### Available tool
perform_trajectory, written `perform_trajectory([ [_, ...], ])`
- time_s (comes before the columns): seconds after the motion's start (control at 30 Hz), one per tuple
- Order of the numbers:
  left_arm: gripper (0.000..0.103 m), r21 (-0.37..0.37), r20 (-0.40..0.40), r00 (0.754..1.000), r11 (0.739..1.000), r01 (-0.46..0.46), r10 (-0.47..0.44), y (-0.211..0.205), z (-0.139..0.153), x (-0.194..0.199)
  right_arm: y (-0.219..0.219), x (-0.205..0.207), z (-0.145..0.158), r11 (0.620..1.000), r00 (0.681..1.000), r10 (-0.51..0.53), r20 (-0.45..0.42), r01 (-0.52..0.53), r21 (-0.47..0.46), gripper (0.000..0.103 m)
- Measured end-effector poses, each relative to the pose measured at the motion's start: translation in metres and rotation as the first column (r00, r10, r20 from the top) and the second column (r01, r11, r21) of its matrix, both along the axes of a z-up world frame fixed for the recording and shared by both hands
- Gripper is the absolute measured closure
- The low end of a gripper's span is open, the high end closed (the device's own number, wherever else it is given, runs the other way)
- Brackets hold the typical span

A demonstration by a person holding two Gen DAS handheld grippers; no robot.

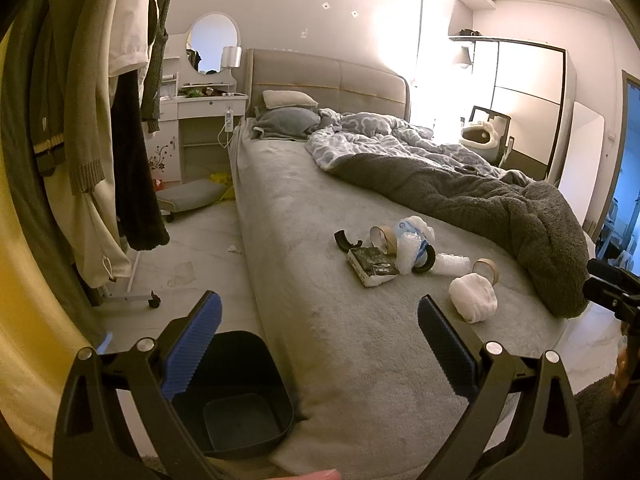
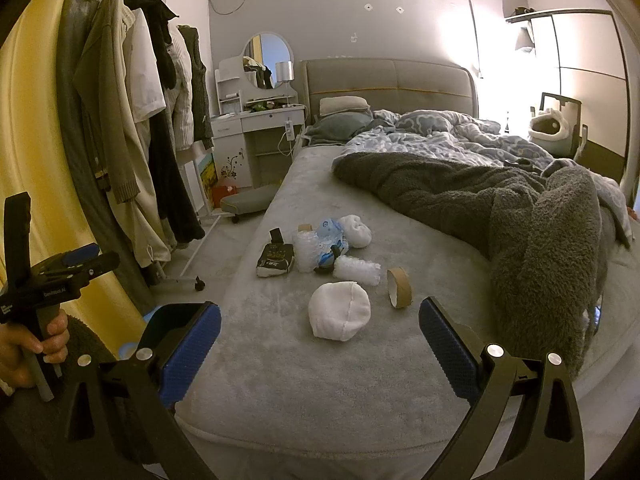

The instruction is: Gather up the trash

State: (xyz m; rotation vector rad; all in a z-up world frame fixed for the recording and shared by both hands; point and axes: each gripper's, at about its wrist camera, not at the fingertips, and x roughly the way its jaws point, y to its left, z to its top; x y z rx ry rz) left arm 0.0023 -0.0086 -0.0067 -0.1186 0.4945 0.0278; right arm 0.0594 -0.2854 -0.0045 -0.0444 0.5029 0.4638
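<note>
Trash [image 2: 320, 254] piled mid-bed [image 2: 280, 344]: white crumpled wad [image 2: 339, 311], cardboard tape rolls [image 2: 399, 287], bubble wrap [image 2: 357, 271], black packet [image 2: 275, 261]. Dark bin [image 1: 236, 392] on floor beside bed. Left gripper [image 1: 319, 322] and right gripper [image 2: 320, 326] both spread wide, holding nothing.

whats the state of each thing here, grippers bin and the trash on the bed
left gripper: open, empty
right gripper: open, empty
bin: upright on floor beside bed, looks empty
white wad: lying on bed, apart from pile
cardboard ring: on its edge
bubble wrap roll: lying flat
</note>
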Motion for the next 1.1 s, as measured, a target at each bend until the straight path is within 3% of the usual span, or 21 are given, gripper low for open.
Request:
perform_trajectory([
  [0.5, 0.003, 0.006, -0.005, 1.000, 1.000, -0.007, 0.007, 0.001, 0.000, -0.002, -0.001, 0.000, -0.006, 0.999, 0.999, -0.040, 0.006, 0.040, -0.027, 0.003],
  [0.63, 0.003, 0.037, -0.003, 1.000, 0.999, -0.007, 0.007, -0.002, 0.002, 0.001, -0.008, 0.006, -0.004, 0.998, 0.998, -0.060, 0.007, 0.060, 0.008, 0.003],
  [1.1, 0.004, 0.042, -0.051, 0.983, 0.983, 0.178, -0.176, -0.029, -0.008, 0.046, -0.025, 0.069, -0.043, 0.995, 0.988, -0.098, -0.118, 0.099, 0.000, 0.003],
])
